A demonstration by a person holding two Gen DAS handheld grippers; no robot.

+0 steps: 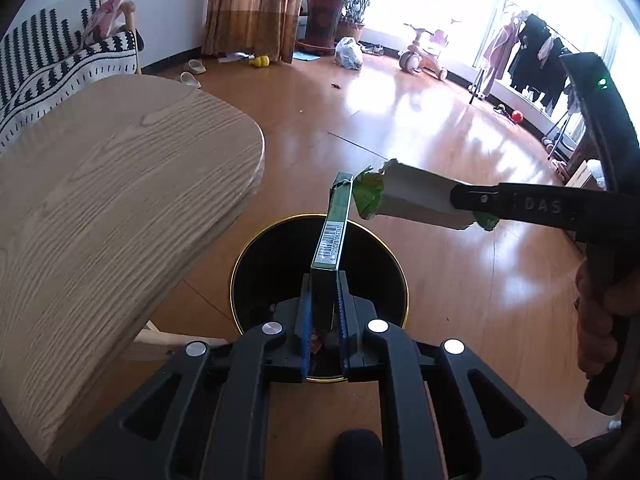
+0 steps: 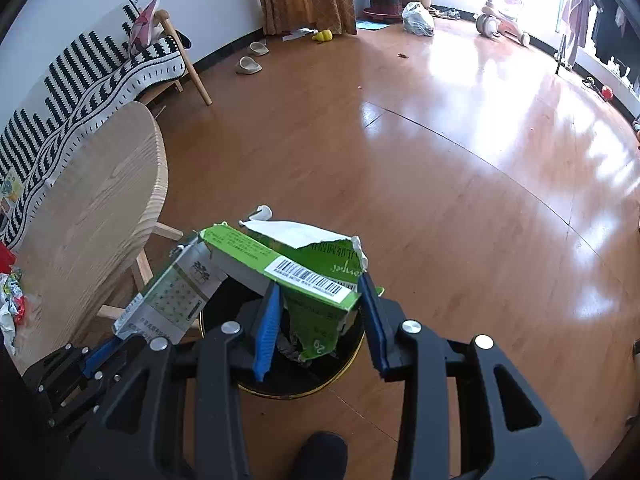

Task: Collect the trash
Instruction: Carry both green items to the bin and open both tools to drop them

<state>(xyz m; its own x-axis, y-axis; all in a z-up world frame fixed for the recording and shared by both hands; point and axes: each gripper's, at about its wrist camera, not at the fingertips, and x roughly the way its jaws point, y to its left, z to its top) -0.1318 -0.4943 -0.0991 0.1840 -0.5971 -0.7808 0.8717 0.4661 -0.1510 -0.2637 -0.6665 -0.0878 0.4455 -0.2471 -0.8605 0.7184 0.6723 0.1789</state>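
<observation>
Floor (image 2: 400, 152): wide, glossy wood boards, strong window glare, mostly bare in the middle.

Table (image 1: 100, 200): pale wood, rounded edge, just beside the bin on its left. Its rim overhangs close to the bin mouth, so it is the nearest thing to knock. In the right wrist view a small heap of wrappers (image 2: 12, 300) lies on its near end, likely more trash to fetch.

Sofa (image 2: 80, 80) with striped throw against the wall, well apart. Slippers (image 2: 248, 65), plastic bag (image 2: 418, 19), tricycle (image 2: 500, 20) far off; none in the way.

Bin (image 1: 240, 264): round, black, gold rim, on the floor directly under both sets of tongs. Some scrap already lies at the bottom.

Torn green carton (image 2: 312, 280): gripped across its width by the right tongs (image 2: 320, 320), hanging over the bin mouth. Light, crumpled card, ragged edges, gives under pressure; a mid-body hold suits it.

Slim green box (image 1: 332, 240): pinched at its lower end by the left tongs (image 1: 323, 312), nearly closed on it, standing up over the bin. Light, stiff along its length, flat-sided and probably a bit slick; an end grip lets it swing.

The two cartons' far ends sit very close; judging by this, they could snag on release.
</observation>
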